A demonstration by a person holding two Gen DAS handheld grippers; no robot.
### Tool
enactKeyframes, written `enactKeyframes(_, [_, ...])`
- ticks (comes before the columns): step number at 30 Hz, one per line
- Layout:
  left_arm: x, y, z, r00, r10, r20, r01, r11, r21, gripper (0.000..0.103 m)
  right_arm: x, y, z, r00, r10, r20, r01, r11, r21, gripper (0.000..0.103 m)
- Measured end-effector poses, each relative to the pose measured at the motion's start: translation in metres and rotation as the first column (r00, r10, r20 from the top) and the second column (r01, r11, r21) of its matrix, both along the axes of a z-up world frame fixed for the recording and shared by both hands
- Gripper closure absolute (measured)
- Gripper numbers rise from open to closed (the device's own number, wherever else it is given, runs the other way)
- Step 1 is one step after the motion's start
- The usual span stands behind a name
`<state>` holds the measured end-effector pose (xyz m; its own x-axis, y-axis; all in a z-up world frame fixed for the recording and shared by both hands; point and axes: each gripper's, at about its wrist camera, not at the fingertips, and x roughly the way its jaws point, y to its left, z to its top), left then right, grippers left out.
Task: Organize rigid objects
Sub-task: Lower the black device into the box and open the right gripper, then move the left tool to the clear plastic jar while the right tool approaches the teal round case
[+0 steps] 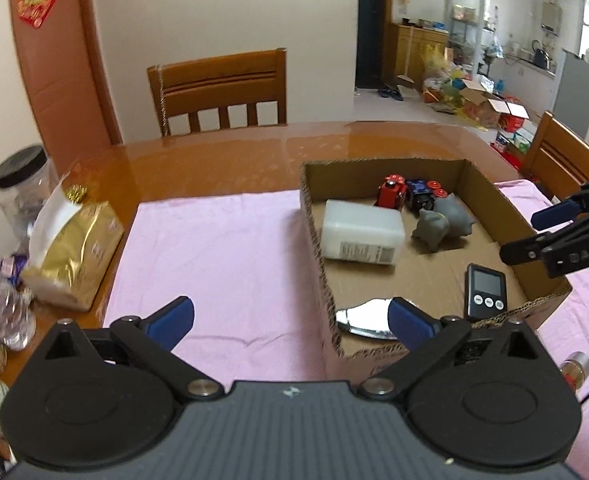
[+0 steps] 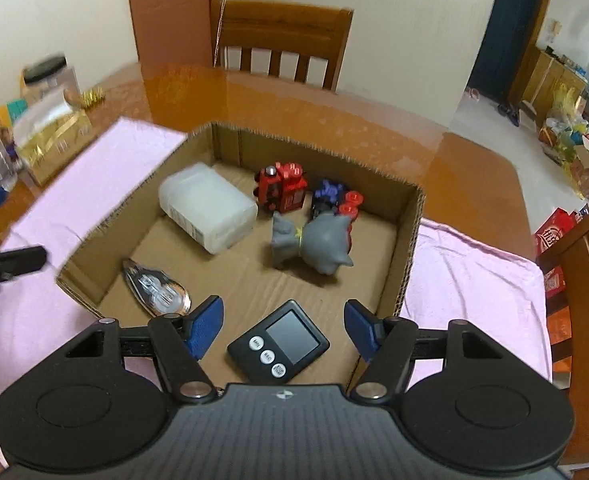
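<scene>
An open cardboard box [image 1: 382,162] [image 2: 314,148] stands on a pink cloth [image 1: 222,248]. Inside lie a white plastic bottle [image 1: 360,236] [image 2: 208,206], a red toy [image 1: 392,192] [image 2: 282,188], a blue toy [image 1: 424,194] [image 2: 328,196], a grey figure [image 1: 446,220] [image 2: 314,244], a black timer [image 1: 486,290] [image 2: 280,340] and a shiny clear-topped item [image 1: 364,318] [image 2: 156,290]. My left gripper [image 1: 290,322] is open wide and empty, straddling the box's near left corner. My right gripper [image 2: 284,328] [image 1: 530,232] is open above the box's near right side; the timer lies flat between its pads, untouched.
On the table's left stand a gold bag [image 1: 74,248], a black-lidded jar [image 1: 22,184] and a plastic bottle [image 1: 2,312]. A small metal-capped bottle [image 1: 574,368] sits near right. Wooden chairs [image 1: 218,88] [image 1: 562,152] flank the table's far and right edges.
</scene>
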<state>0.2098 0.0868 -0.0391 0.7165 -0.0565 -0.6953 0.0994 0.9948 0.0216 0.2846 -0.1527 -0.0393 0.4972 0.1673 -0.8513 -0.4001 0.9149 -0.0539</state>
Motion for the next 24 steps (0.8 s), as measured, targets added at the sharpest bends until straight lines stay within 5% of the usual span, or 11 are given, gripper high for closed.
enactKeyframes(3, [-0.003,0.005,-0.003,1.0,0.022,-0.002,-0.022,1.0,-0.018,0.001,0.003,0.001,-0.004,1.0,-0.011,0.0,0.011,1.0,0.004,0.026])
enactKeyframes(8, [-0.005,0.004,-0.009,1.0,0.013,-0.016,-0.013,1.0,-0.012,0.001,-0.001,-0.003,0.001,0.998,-0.045,0.032,0.045,0.999,0.01,0.001])
enactKeyframes(24, [-0.03,-0.025,-0.027,0.993,-0.087,-0.076,0.087,0.996,0.005,0.001,-0.086,-0.027,-0.016,0.985,-0.165,0.056,0.164,0.986,0.021,0.0])
